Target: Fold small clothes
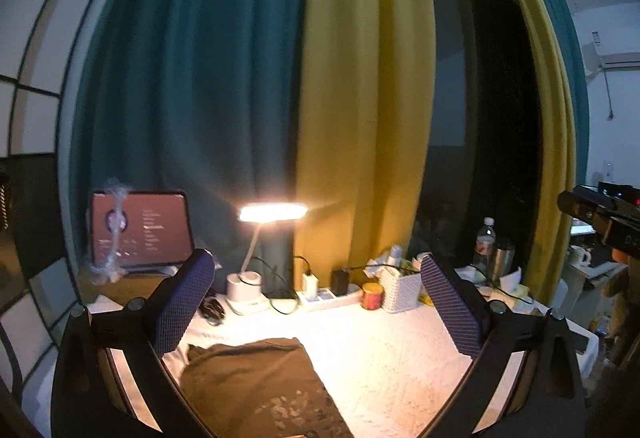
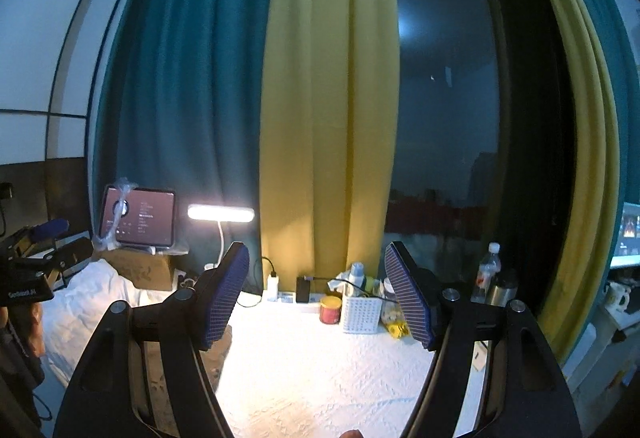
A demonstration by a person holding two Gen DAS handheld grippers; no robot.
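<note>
A brown garment with a pale print lies flat on the white textured cover of the table, low in the left wrist view. My left gripper hangs above it with its blue pads wide apart and nothing between them. In the right wrist view only a strip of the brown garment shows behind the left finger. My right gripper is open too, held over the white cover, empty. Each gripper shows at the edge of the other's view.
Along the back of the table stand a lit desk lamp, a tablet on a cardboard box, a power strip, a red tin, a white basket, a water bottle and a steel cup. Teal and yellow curtains hang behind.
</note>
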